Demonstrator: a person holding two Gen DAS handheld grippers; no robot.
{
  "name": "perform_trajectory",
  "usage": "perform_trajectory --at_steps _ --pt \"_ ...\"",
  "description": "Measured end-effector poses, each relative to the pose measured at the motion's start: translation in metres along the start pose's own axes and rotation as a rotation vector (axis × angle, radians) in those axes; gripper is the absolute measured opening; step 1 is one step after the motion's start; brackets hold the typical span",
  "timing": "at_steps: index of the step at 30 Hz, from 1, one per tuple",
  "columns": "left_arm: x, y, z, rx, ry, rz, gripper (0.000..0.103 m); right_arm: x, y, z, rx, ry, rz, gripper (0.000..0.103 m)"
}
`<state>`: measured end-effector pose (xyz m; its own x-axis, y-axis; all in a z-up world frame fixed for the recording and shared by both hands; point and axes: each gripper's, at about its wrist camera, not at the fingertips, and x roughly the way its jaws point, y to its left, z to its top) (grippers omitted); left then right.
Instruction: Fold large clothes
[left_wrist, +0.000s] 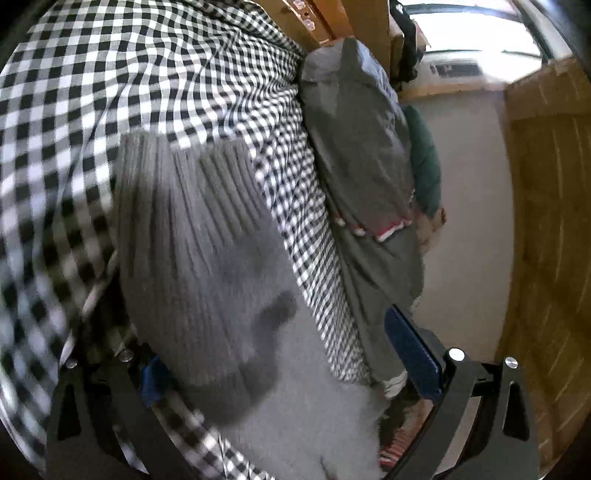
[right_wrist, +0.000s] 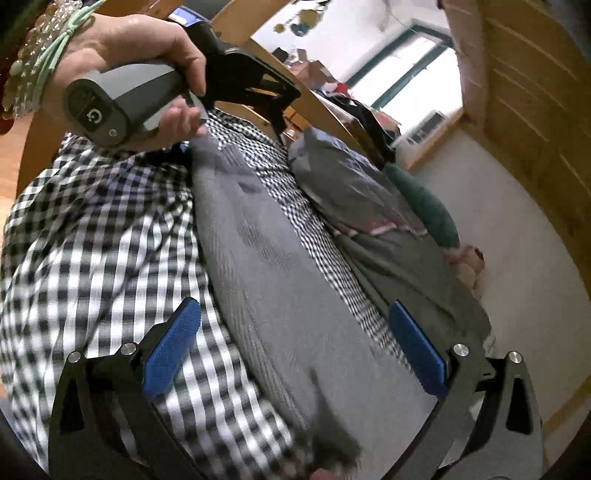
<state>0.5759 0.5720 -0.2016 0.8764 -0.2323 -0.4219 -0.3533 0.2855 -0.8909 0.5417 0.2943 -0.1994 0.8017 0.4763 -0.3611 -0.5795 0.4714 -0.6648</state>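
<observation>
A grey ribbed knit sweater (left_wrist: 207, 236) (right_wrist: 273, 280) lies stretched lengthwise on a black-and-white checked sheet (left_wrist: 110, 81) (right_wrist: 92, 236). My left gripper (left_wrist: 282, 365) stands open over one end of it. The knit runs between its blue pads (left_wrist: 413, 354) and covers most of the left one. In the right wrist view a hand holds the left gripper (right_wrist: 229, 144) at the sweater's far end. My right gripper (right_wrist: 295, 347) is open too, with its blue pads (right_wrist: 173, 347) straddling the near end of the sweater. Motion blur hides whether the pads touch the cloth.
A bundled dark grey quilt (left_wrist: 362, 147) (right_wrist: 354, 192) lies along the right side of the sweater, with a green cushion (right_wrist: 424, 206) behind it. Beyond are a white wall (right_wrist: 517, 240), wooden panelling (left_wrist: 546, 221), a wooden bed frame (right_wrist: 325, 107) and a bright window (right_wrist: 417, 70).
</observation>
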Motion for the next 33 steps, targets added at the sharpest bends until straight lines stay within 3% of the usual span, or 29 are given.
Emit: perform_trajectory --at_steps 4,5,8,10,13,14,16,17,18,19,21,26,33 --pt "0.003 -0.004 0.010 0.035 -0.023 -0.043 0.097 0.024 0.017 0.015 -0.069 0.055 0.048 0.093" --pt "0.002 -0.004 0.010 0.048 -0.016 -0.039 0.093 0.029 0.019 0.019 -0.079 0.057 0.049 0.093" --pt "0.008 -0.007 0.016 0.085 -0.001 0.002 0.062 0.045 0.025 0.035 -0.100 0.079 0.048 0.093" --pt "0.007 -0.002 0.021 0.081 0.007 -0.005 0.056 0.056 0.026 0.045 -0.087 0.097 0.028 0.093" --pt "0.003 -0.002 0.029 0.086 0.001 -0.026 0.036 0.072 0.033 0.057 -0.089 0.153 0.021 0.092" --pt "0.001 -0.003 0.030 0.092 -0.005 -0.027 0.028 0.075 0.035 0.059 -0.086 0.163 0.028 0.087" --pt "-0.003 -0.010 0.034 0.109 -0.012 -0.044 0.026 0.081 0.039 0.061 -0.092 0.189 0.040 0.062" --pt "-0.004 -0.016 0.035 0.141 -0.014 -0.041 0.021 0.083 0.038 0.061 -0.084 0.196 0.042 0.056" --pt "-0.005 -0.020 0.035 0.163 -0.020 -0.035 0.017 0.087 0.037 0.061 -0.076 0.213 0.043 0.038" --pt "-0.005 -0.026 0.033 0.190 -0.027 -0.028 0.016 0.092 0.037 0.059 -0.072 0.253 0.039 0.020" --pt "-0.001 -0.030 0.031 0.213 -0.011 -0.031 0.012 0.096 0.035 0.055 -0.059 0.273 0.027 0.009" --pt "0.007 -0.038 0.032 0.224 0.017 -0.065 0.009 0.074 0.023 0.053 -0.023 0.209 -0.016 0.008" --pt "0.014 -0.088 0.007 0.336 0.071 -0.119 0.009 0.035 -0.013 0.040 0.144 0.179 -0.055 0.008"
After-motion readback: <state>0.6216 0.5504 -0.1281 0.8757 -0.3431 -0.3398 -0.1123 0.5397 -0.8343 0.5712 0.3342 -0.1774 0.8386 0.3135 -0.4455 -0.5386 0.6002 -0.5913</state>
